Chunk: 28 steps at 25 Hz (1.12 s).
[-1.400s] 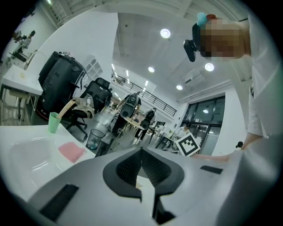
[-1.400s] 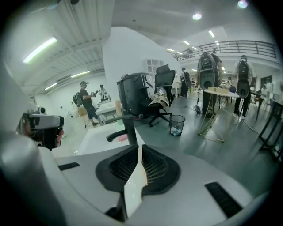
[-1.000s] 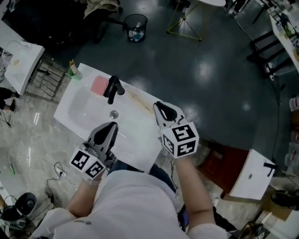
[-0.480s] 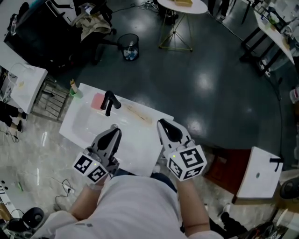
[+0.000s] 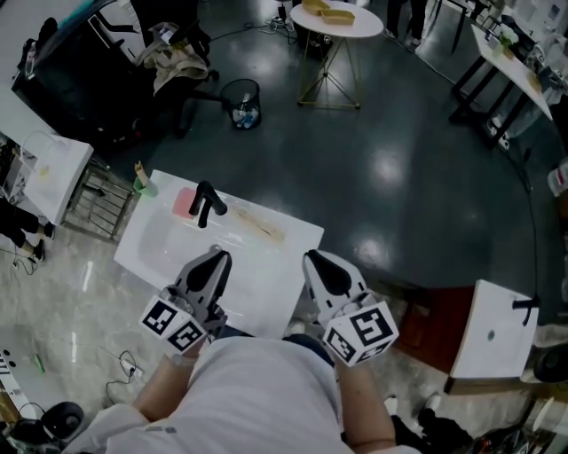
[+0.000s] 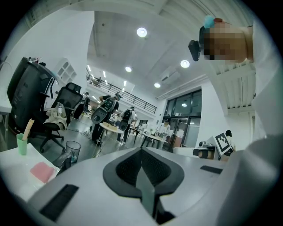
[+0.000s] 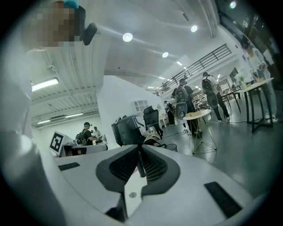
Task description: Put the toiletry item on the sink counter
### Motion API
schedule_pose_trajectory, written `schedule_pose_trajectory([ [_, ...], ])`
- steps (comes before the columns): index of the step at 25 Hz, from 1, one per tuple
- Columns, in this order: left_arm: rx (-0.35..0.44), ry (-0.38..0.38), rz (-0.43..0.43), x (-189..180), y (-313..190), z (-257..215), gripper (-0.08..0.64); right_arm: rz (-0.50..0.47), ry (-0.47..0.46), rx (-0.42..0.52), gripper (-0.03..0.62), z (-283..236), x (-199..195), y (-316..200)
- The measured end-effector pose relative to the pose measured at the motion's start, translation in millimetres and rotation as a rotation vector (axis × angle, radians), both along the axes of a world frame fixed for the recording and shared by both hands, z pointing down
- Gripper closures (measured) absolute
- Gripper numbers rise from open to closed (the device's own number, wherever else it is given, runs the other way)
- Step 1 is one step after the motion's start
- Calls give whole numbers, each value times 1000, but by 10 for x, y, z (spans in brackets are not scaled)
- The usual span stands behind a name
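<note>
The white sink counter (image 5: 266, 275) stands below me with a black faucet (image 5: 206, 202) over its basin. A thin tan stick-like toiletry item (image 5: 259, 223) lies on the counter to the right of the faucet. A pink block (image 5: 184, 202) sits left of the faucet, and a green cup (image 5: 145, 185) holding a stick stands at the far left corner. My left gripper (image 5: 216, 258) hovers over the counter's near edge, shut and empty. My right gripper (image 5: 312, 261) hangs at the counter's right corner, also shut and empty. The green cup (image 6: 22, 144) and pink block (image 6: 43, 171) show in the left gripper view.
A wire trash bin (image 5: 241, 103) and a black chair with draped clothes (image 5: 169, 49) stand beyond the counter on the dark floor. A round table (image 5: 330, 18) is farther back. A wire rack (image 5: 98, 206) is left of the counter; a white cabinet (image 5: 488, 332) is at right.
Both grippers have drawn back toward my body, from over the basin to the counter's near edge. The head view has risen and shows more of the room.
</note>
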<state>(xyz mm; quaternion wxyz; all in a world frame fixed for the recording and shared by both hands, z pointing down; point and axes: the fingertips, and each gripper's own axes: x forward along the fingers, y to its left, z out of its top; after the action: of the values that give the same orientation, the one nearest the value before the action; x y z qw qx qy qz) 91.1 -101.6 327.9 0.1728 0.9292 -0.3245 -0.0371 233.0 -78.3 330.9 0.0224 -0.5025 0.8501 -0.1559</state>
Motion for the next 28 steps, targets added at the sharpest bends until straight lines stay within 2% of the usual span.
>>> schedule_pose_trajectory([
  [12,12,-14,-28,-123,155,-59,543,-24,-38,25,557,1,-140,177],
  [28,7,-3,-54,-258,248,-45,543,-18,-31,20,557,36,-181,230],
])
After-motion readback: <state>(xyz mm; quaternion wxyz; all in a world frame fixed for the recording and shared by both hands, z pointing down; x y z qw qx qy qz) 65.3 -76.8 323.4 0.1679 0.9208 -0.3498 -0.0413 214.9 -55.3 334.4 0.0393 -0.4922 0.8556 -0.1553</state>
